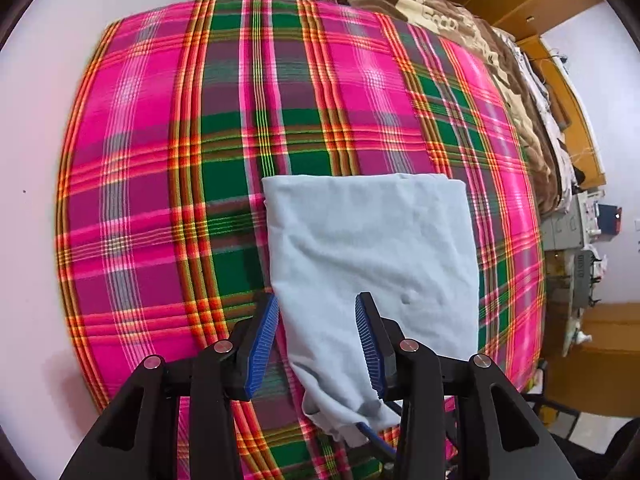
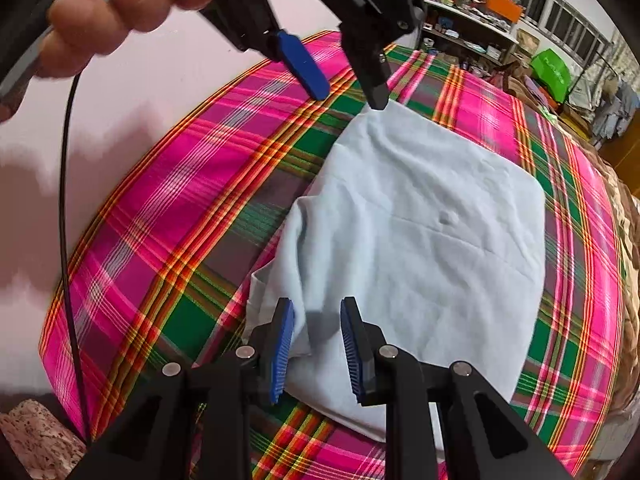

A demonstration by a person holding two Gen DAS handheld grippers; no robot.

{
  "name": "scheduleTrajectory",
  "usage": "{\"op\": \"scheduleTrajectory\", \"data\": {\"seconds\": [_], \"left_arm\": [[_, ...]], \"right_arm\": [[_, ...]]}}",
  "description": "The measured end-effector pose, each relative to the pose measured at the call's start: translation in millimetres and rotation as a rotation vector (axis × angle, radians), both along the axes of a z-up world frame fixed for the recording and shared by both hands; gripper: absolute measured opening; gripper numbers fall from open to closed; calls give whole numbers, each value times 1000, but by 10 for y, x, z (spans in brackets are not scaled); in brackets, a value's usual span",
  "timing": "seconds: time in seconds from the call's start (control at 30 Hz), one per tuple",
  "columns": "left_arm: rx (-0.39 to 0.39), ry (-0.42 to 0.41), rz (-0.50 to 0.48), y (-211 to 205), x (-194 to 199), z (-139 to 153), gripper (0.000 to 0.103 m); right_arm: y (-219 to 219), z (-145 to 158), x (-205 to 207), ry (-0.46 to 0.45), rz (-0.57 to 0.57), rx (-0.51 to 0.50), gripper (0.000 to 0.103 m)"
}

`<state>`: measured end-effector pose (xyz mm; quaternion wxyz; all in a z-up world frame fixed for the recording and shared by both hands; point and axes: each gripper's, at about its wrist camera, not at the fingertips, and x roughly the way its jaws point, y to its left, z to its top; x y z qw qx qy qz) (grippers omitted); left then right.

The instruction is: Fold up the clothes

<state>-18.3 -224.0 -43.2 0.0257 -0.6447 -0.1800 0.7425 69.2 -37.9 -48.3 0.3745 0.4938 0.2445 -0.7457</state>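
Note:
A light blue garment (image 1: pixel 372 240) (image 2: pixel 424 216) lies folded into a rough rectangle on a pink, green and orange plaid blanket (image 1: pixel 160 160) (image 2: pixel 160 208). My left gripper (image 1: pixel 317 298) is open just above one corner of the garment, and its blue pads do not press the cloth. From the right wrist view, the left gripper (image 2: pixel 350 99) hangs over the garment's far corner, held by a hand (image 2: pixel 100 12). My right gripper (image 2: pixel 317 302) is open over the near, rumpled edge of the garment. The cloth lies loose between its pads.
A pale wall (image 1: pixel 36 160) borders the plaid blanket on one side. A brown blanket (image 1: pixel 520 92) and piled clothes lie beyond the other side. A black cable (image 2: pixel 66 240) hangs from the left gripper. Cluttered shelves (image 2: pixel 472 20) and a green bag (image 2: pixel 552 72) stand at the back.

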Motion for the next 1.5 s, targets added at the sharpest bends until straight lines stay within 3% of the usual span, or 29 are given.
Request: {"op": "scheduleTrajectory", "data": {"seconds": [0.13, 0.53, 0.8, 1.1, 1.17, 1.33, 1.5], "left_arm": [[2, 14, -16, 62, 49, 50, 43], [40, 5, 14, 96, 221, 50, 43], [40, 4, 19, 159, 321, -87, 43], [108, -31, 104, 80, 405, -379, 45], [117, -35, 129, 60, 443, -441, 63], [178, -50, 142, 101, 572, -584, 63], [182, -21, 186, 89, 603, -666, 63]], "right_arm": [[85, 109, -21, 38, -30, -28, 25], [165, 165, -36, 28, -47, -39, 25], [196, 142, -14, 32, -52, -43, 25], [708, 213, -393, 26, -216, -135, 32], [821, 252, -454, 26, -235, -156, 33], [1196, 270, -606, 26, -304, -170, 45], [1484, 160, -877, -60, -380, -231, 47]]}}
